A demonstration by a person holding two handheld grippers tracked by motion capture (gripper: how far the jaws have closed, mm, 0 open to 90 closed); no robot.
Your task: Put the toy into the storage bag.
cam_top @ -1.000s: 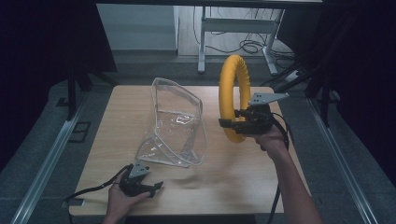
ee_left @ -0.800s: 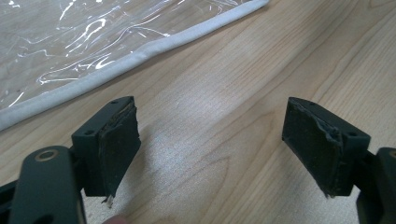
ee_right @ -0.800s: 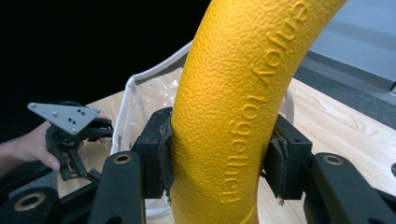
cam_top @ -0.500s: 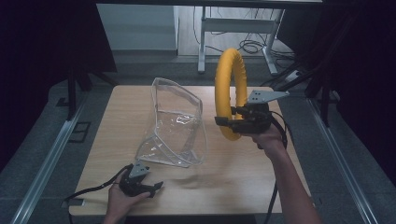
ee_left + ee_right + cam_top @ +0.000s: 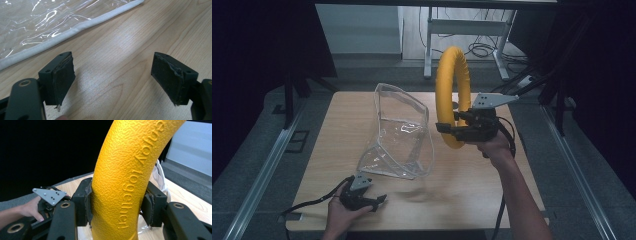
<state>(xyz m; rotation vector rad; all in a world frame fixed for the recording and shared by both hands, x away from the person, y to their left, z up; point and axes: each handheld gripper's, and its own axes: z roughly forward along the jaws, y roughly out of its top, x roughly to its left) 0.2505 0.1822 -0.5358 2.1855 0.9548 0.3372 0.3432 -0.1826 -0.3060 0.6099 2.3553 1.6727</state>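
- Yellow foam ring (image 5: 451,95) stands upright in the air over the table's right half, just beside the clear plastic bag (image 5: 399,132); I read "enjoy together" embossed on it in the right gripper view.
- My right gripper (image 5: 452,131) is clamped on the ring's lower arc, both pads pressed into the foam.
- My left gripper (image 5: 374,201) rests low at the near edge of the wooden table (image 5: 472,190), jaws spread wide with nothing between them.
- The bag's white-trimmed edge (image 5: 75,30) lies just ahead of those jaws, apart from them.
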